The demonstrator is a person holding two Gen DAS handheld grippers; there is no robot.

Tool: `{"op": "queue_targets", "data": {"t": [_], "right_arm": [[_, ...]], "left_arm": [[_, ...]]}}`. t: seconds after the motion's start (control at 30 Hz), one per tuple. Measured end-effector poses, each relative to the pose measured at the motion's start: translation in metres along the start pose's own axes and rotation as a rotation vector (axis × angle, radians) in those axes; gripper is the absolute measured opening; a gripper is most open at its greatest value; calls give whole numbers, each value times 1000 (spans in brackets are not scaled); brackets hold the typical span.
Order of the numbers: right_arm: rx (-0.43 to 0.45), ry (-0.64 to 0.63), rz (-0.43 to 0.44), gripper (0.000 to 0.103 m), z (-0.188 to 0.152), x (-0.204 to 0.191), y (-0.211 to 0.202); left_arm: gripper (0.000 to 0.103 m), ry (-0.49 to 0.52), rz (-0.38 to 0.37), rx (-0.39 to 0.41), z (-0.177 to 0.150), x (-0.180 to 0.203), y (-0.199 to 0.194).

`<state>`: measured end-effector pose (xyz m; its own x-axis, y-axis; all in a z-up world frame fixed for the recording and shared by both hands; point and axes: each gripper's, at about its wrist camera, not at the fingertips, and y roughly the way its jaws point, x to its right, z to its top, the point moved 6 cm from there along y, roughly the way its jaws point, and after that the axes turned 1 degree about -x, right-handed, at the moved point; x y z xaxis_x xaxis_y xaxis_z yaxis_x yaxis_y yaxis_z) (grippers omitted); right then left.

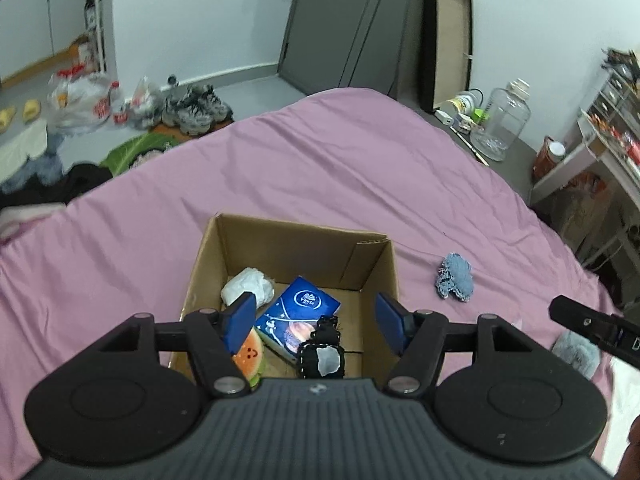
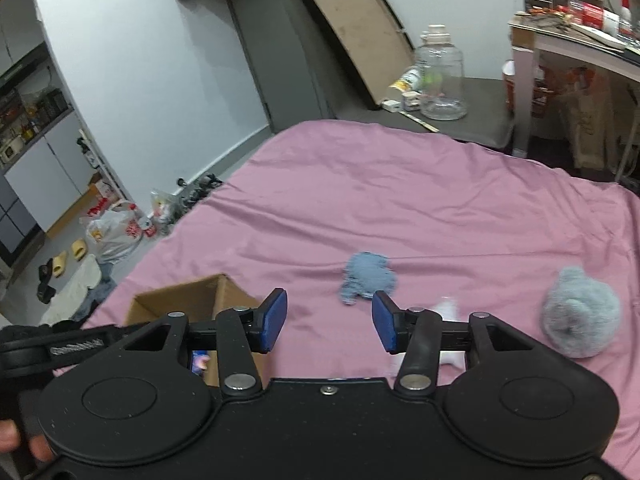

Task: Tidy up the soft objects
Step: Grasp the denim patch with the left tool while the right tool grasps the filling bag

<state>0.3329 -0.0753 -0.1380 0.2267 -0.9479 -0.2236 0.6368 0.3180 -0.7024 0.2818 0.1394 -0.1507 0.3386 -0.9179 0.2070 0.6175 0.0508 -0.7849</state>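
An open cardboard box (image 1: 372,268) (image 2: 192,300) rests on the pink bed. Inside it lie a white soft lump (image 1: 248,286), a blue tissue pack (image 1: 298,314), a watermelon plush (image 1: 250,356) and a black knitted toy (image 1: 322,354). My left gripper (image 1: 316,322) hovers open over the box with nothing between its fingers. My right gripper (image 2: 329,322) is open above the sheet, empty. Beyond it lies a blue knitted toy (image 2: 368,276) (image 1: 454,276). A grey fluffy plush (image 2: 580,320) (image 1: 576,354) sits to the right, and a white soft item (image 2: 448,312) shows partly behind the right finger.
The pink bedsheet (image 1: 320,168) stretches far ahead. A glass jar (image 2: 440,76) and small bottles stand on the floor past the bed. Shoes and plastic bags (image 1: 84,100) clutter the floor at left. A desk (image 2: 576,44) stands at right.
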Motion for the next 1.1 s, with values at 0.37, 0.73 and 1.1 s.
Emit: {"op": "queue_targets", "data": {"t": [0.37,0.73,1.1], "right_arm": [[-25,64,-7,52,-5,59,-5],[-79,126,21,52,-28,96,38],[-157,178,54,50,-40,118,80]], "left_arm": [[64,116,-13,29,-5,45,2],[64,224,17,56,3,90,8],[64,256,42,4,24,128,39]]}}
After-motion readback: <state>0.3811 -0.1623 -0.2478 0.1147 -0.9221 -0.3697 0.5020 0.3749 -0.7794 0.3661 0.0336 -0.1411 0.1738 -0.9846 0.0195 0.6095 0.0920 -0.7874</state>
